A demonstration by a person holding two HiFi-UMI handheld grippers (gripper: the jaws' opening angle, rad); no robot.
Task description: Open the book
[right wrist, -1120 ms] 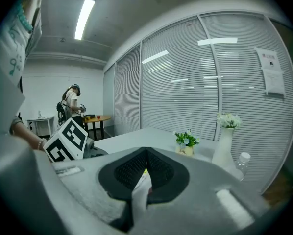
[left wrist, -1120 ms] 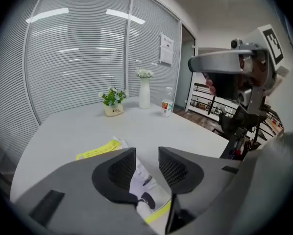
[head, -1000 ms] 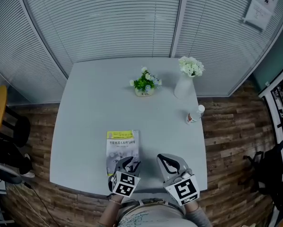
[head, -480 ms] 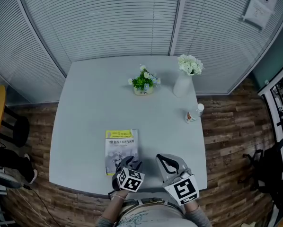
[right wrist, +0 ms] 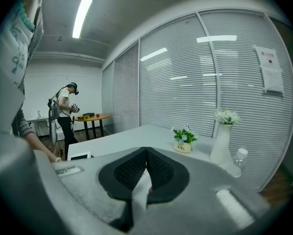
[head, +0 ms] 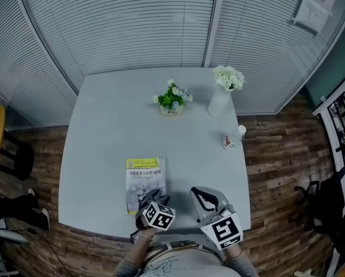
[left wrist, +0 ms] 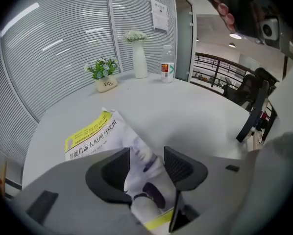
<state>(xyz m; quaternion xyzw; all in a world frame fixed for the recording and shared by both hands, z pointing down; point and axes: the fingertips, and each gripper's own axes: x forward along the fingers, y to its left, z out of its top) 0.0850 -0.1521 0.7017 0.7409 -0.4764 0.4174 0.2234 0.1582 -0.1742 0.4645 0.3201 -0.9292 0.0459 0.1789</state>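
The book [head: 145,178], with a yellow band and a white cover, lies closed on the grey table [head: 103,126] near its front edge. My left gripper [head: 155,199] points steeply down over the book's near right corner. In the left gripper view its jaws are opening, and the book cover [left wrist: 95,133] shows in the gap of the left gripper [left wrist: 146,158]; the pads do not press on it. Just right of the book, my right gripper [head: 202,198] hovers over the table's front edge. The right gripper [right wrist: 146,153] is shut with nothing in it.
A small potted plant [head: 171,101], a white vase with flowers [head: 220,97] and a plastic bottle [head: 231,137] stand at the table's far right. Blinds close off the back. In the right gripper view a person [right wrist: 65,111] stands by another table far off.
My left gripper has sunk toward the book's near right corner and tipped further down, and its jaws stand wider. The right gripper has kept still.
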